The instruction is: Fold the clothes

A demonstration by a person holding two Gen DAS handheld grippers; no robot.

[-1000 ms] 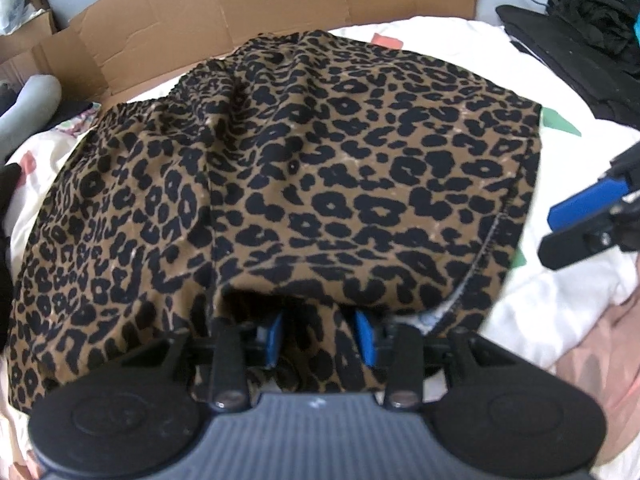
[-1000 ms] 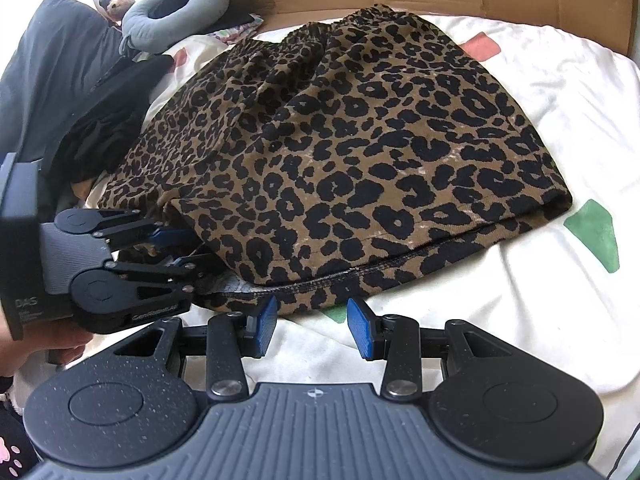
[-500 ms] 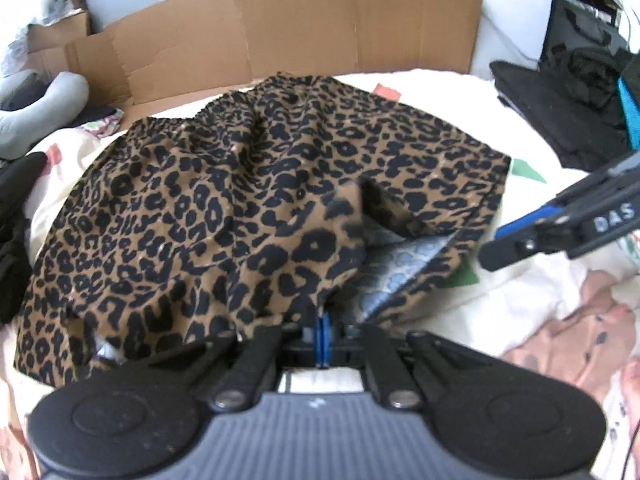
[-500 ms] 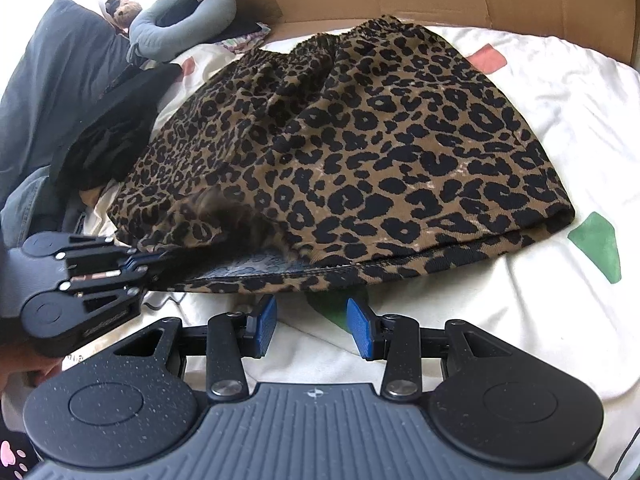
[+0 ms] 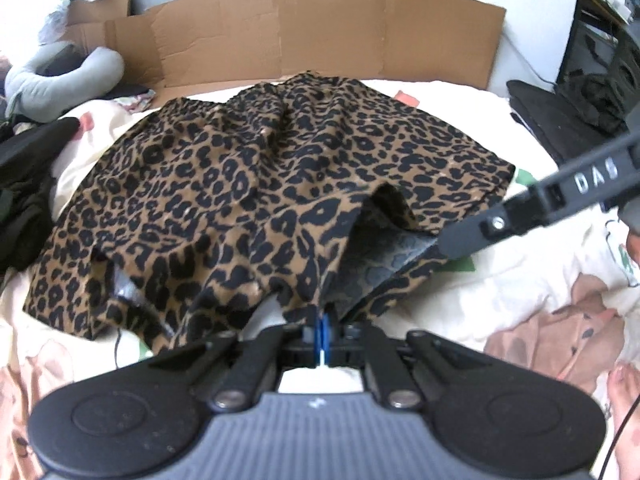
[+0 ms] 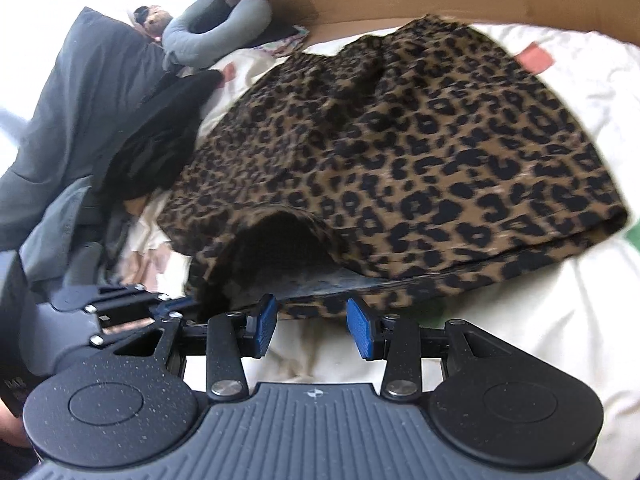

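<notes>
A leopard-print skirt (image 5: pixel 280 184) lies on the bed (image 5: pixel 520 280), waistband toward 12 o'clock, hem toward 6, its long axis crosswise. The left gripper (image 5: pixel 322 330), jaws clenched on the hem's top layer, has lifted it since a second ago, exposing the lining. Only the right wrist view shows the right gripper (image 6: pixel 311 326), jaws released, just short of the hem at 6 o'clock.

Left gripper (image 5: pixel 322 334) fingers pressed together; right gripper (image 6: pixel 311 326) fingers parted
</notes>
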